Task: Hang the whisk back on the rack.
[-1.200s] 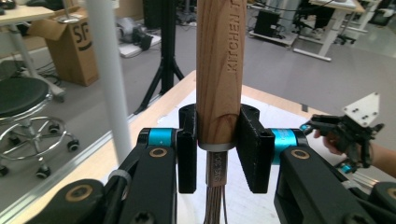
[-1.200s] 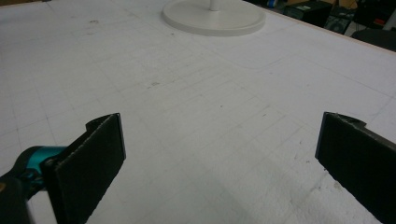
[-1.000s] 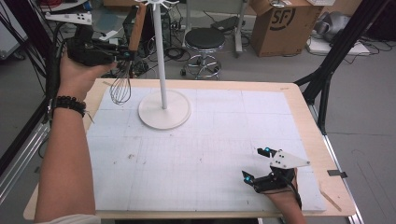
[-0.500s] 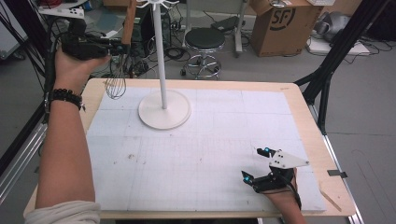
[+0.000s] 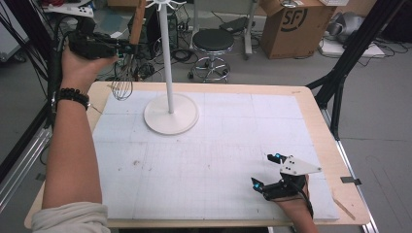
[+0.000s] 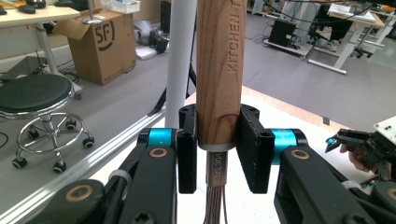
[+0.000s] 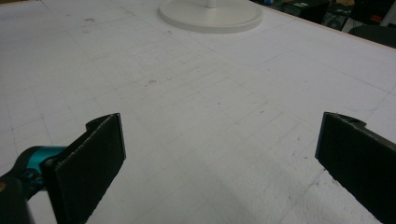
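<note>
A whisk with a wooden handle [image 5: 137, 22] and wire loops [image 5: 121, 85] hangs upright above the table's far left corner. My left gripper [image 5: 127, 47] is shut on it, and the pads clamp the lower end of the handle [image 6: 219, 70] just above the wires. My left gripper [image 6: 218, 140] sits close beside the white pole [image 6: 180, 60] of a stand. The stand's round base [image 5: 171, 114] rests on the white mat. My right gripper [image 5: 265, 170] lies low at the near right of the mat, open, with nothing between its fingers [image 7: 219, 154].
The stand's base [image 7: 210, 16] lies far ahead of the right gripper. Behind the table stand a black stool [image 5: 213, 41] and a cardboard box [image 5: 286, 24]. Black tripod legs [image 5: 340, 82] rise by the right edge. A thin wooden strip [image 5: 346, 206] lies at the near right corner.
My left hand has lifted the whisk slightly and drifted a little left. The right gripper has stayed put.
</note>
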`<state>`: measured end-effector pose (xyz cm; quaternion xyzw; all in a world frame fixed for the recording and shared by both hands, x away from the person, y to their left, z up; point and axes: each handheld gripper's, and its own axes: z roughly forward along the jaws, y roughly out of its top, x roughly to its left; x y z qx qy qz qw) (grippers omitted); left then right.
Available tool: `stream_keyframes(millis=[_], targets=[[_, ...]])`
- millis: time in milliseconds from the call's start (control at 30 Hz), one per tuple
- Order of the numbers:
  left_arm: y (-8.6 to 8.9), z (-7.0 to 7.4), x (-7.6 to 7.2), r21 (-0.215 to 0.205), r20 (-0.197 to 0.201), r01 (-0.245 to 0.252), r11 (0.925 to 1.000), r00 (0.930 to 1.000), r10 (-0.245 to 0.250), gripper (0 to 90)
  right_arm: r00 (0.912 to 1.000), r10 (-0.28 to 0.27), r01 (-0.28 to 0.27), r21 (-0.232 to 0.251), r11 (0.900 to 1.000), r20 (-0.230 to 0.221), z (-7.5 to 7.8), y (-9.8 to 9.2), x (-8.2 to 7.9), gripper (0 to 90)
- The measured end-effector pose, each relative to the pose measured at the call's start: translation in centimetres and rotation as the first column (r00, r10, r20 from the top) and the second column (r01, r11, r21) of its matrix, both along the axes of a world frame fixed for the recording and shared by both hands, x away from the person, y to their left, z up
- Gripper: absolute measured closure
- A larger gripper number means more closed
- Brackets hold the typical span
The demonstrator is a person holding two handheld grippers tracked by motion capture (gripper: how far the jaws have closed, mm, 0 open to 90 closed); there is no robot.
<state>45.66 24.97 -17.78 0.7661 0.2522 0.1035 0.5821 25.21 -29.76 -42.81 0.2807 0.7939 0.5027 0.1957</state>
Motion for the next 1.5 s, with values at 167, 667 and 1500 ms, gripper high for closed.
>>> stream_keyframes(millis=[167,667,1500], targets=[[-0.4,-0.2,0.2,0.006,-0.007,-0.002,1.0000,1.0000,0.002,70.8,1.0000,0.000,0.000,-0.002,1.000,0.003,0.0,0.0,0.0,0.5],[-3.1,-0.9,0.9,0.075,-0.031,-0.006,0.9972,0.9995,0.008,71.1,1.0000,0.003,-0.003,0.000,1.000,0.004,0.1,0.0,-0.1,0.5],[-3.6,-0.8,-1.9,0.064,-0.018,0.022,0.9977,0.9996,-0.021,37.1,0.9999,0.010,-0.010,0.005,1.000,0.010,0.2,0.1,-0.2,0.5]])
